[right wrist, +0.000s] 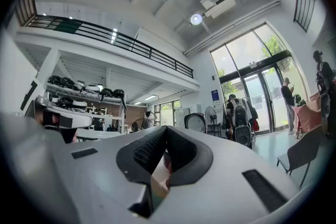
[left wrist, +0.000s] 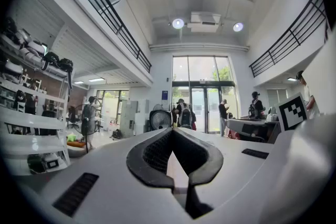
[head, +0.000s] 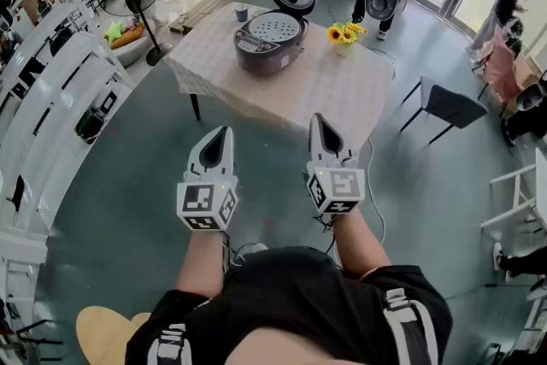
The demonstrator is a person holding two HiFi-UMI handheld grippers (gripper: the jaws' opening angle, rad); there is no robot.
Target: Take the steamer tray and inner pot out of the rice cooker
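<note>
Grey floor [head: 137, 158]; tablecloth [head: 342, 94] (checked, perhaps) bears cooker [head: 269, 43].

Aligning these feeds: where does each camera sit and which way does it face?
Head view: person's head, steeply down at the table with the open rice cooker; forearms, left gripper, right gripper show.
Left gripper view: on that gripper, level along its shut jaws toward glass doors.
Right gripper view: on that gripper, slightly upward along its shut jaws.
Both gripper views share the glass doors.
</note>
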